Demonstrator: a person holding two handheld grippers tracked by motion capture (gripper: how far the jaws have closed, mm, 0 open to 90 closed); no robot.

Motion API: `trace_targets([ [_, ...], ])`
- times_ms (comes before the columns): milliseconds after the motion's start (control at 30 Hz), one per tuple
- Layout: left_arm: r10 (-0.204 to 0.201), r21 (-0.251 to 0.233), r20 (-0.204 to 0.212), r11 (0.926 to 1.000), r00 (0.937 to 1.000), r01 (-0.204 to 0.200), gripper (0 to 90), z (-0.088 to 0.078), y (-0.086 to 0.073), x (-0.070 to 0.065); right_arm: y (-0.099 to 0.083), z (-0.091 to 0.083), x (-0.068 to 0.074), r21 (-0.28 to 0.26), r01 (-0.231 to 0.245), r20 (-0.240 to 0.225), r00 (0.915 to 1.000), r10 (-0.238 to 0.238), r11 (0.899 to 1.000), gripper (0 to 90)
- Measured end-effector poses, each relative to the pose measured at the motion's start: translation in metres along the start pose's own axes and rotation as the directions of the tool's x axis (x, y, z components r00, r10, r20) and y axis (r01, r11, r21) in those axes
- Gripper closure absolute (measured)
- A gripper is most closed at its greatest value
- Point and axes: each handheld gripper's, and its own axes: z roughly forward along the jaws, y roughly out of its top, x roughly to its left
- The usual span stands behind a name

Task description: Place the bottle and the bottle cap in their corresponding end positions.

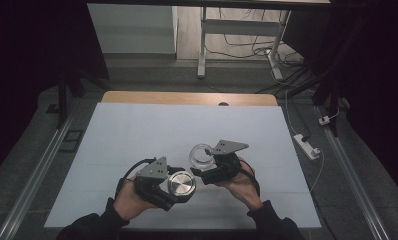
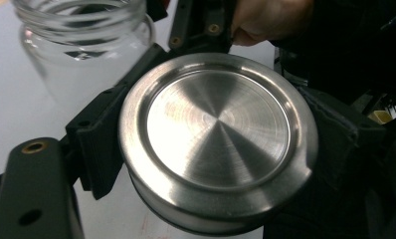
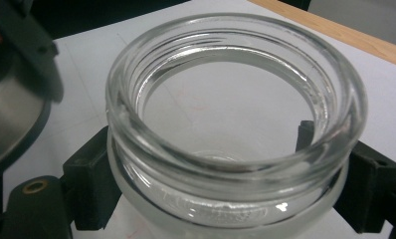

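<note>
We list: left gripper (image 1: 179, 187) clamped on a round brushed-steel lid (image 1: 181, 183); right gripper (image 1: 203, 165) clamped around a clear, open glass jar (image 1: 201, 155), both just apart above the white table (image 1: 137, 130).

You have no readable text, label, brand, number or sign anywhere in these views. The brushed metal lid (image 2: 217, 144) you hold shows only circular machining marks, no stamp or lettering. The clear glass jar (image 3: 236, 129) you hold carries no print or embossed words that can be made out; its screw threads are plain. The white table cover (image 1: 152, 135) bears a few faint reddish marks in the right gripper view, too slight to read as writing. The black jaw pads are unmarked.
</note>
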Motion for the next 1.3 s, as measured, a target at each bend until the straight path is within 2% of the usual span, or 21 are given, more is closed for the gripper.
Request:
trace_targets([
  [533,0.004,0.037,-0.026,0.9993,0.9997,-0.003,19.3,0.019,-0.015,0.002,0.012,0.018,-0.012,-0.001,-0.014,0.023,0.9996,0.014,1.000,15.0],
  [667,-0.006,0.034,-0.026,0.9994,0.9997,0.006,19.3,0.024,-0.019,0.005,0.013,0.023,-0.018,0.004,-0.021,0.034,0.9992,0.021,1.000,15.0],
  [867,0.003,0.043,-0.029,0.9991,0.9996,-0.002,19.3,0.033,-0.025,0.007,0.016,0.030,-0.024,0.005,-0.026,0.051,0.9984,0.026,1.000,15.0],
  [1100,-0.017,0.028,-0.024,0.9995,0.9996,0.017,19.3,0.039,-0.033,0.015,0.020,0.040,-0.032,0.004,-0.034,0.067,0.9972,0.034,0.999,15.0],
  [1300,0.009,0.039,-0.036,0.9992,0.9993,-0.007,19.3,0.049,-0.040,0.017,0.023,0.048,-0.039,0.005,-0.038,0.083,0.9958,0.038,0.999,15.0],
])
